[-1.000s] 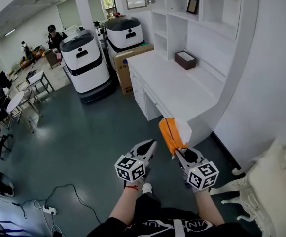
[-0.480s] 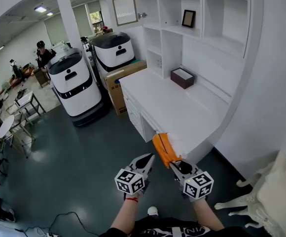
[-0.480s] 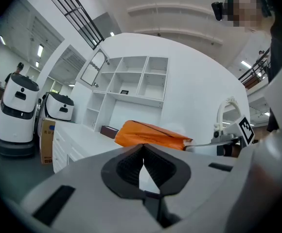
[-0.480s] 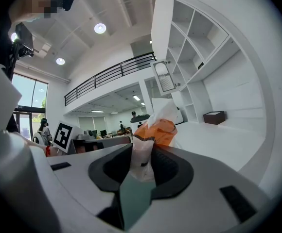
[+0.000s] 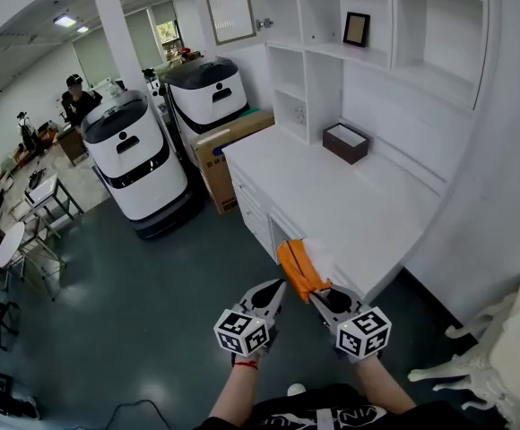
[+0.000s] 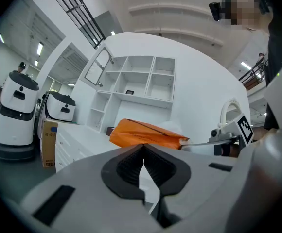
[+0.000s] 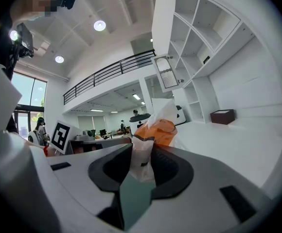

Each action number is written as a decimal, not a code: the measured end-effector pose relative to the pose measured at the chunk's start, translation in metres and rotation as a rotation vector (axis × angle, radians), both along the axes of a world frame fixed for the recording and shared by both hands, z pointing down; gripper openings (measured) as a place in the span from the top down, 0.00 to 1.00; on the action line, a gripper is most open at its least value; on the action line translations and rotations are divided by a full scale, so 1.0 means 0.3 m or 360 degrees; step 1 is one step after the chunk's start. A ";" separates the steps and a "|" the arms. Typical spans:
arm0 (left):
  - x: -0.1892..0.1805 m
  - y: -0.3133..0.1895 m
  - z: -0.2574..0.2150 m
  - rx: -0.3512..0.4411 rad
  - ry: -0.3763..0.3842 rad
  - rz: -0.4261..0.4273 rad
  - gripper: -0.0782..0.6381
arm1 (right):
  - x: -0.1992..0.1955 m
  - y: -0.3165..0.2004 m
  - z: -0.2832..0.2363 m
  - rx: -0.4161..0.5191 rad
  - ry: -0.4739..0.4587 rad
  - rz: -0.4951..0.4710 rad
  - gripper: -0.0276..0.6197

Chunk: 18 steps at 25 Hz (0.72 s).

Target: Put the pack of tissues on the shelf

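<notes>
Since a second ago the person has come closer to the white surface [image 5: 354, 206], whose near end now reaches lower in the head view. The pack of tissues [image 5: 296, 265] has gone from hanging over the dark floor [image 5: 143, 276] to lying against the near corner of that surface in the picture.

That orange pack is held in the air by the right gripper [image 5: 319, 292]. Its fingers [image 7: 172, 166] are clamped on the thin plastic end of the pack [image 7: 155, 132], and the rest of the pack sticks out ahead of them toward the surface. From these views I cannot tell whether the pack is above the surface's edge or just short of it.

Just to the left, the left gripper [image 5: 276, 286] hangs beside the other one. Its fingers [image 6: 126, 166] are together at the tips with nothing between them. In the left gripper view the pack [image 6: 143, 132] shows lying sideways just beyond those tips.

Above the back of the surface rises the white shelf [image 5: 368, 56], well apart from the pack. A picture frame [image 5: 357, 29] stands upright in one of its compartments. A brown box [image 5: 345, 142] sits on the surface near the wall. Two white rolling machines [image 5: 136, 155] and a cardboard box [image 5: 230, 146] stand on the floor by the far end, and a white chair [image 5: 507, 361] is at the lower right.
</notes>
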<state>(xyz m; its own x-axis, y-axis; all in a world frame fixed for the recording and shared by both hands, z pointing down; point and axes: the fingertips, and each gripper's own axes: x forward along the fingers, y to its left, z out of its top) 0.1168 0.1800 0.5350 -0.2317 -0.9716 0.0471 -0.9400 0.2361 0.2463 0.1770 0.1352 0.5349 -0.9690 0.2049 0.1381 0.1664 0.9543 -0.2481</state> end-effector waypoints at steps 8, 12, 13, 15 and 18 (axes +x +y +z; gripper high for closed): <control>-0.093 0.008 0.030 0.0028 0.0049 -0.0025 0.88 | -0.092 0.004 0.008 0.0035 0.0022 -0.0018 0.79; -0.129 -0.047 0.034 0.0033 0.0050 0.0005 0.88 | -0.134 -0.038 0.013 0.0033 0.0015 0.0004 0.79; -0.143 -0.065 0.033 0.0032 0.0044 0.0016 0.88 | -0.150 -0.054 0.012 0.0030 0.0007 0.0014 0.79; -0.178 -0.106 0.030 0.0024 0.0030 0.0041 0.88 | -0.190 -0.088 0.008 0.0024 -0.0011 0.0030 0.79; -0.238 -0.170 0.036 0.0000 0.0014 0.0087 0.88 | -0.251 -0.136 0.005 0.0022 -0.0033 0.0058 0.79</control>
<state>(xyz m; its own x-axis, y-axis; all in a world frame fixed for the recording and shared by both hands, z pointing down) 0.0455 0.1290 0.5458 -0.1780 -0.9828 0.0486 -0.9492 0.1845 0.2549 0.1018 0.0943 0.5363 -0.9784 0.1678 0.1206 0.1366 0.9631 -0.2321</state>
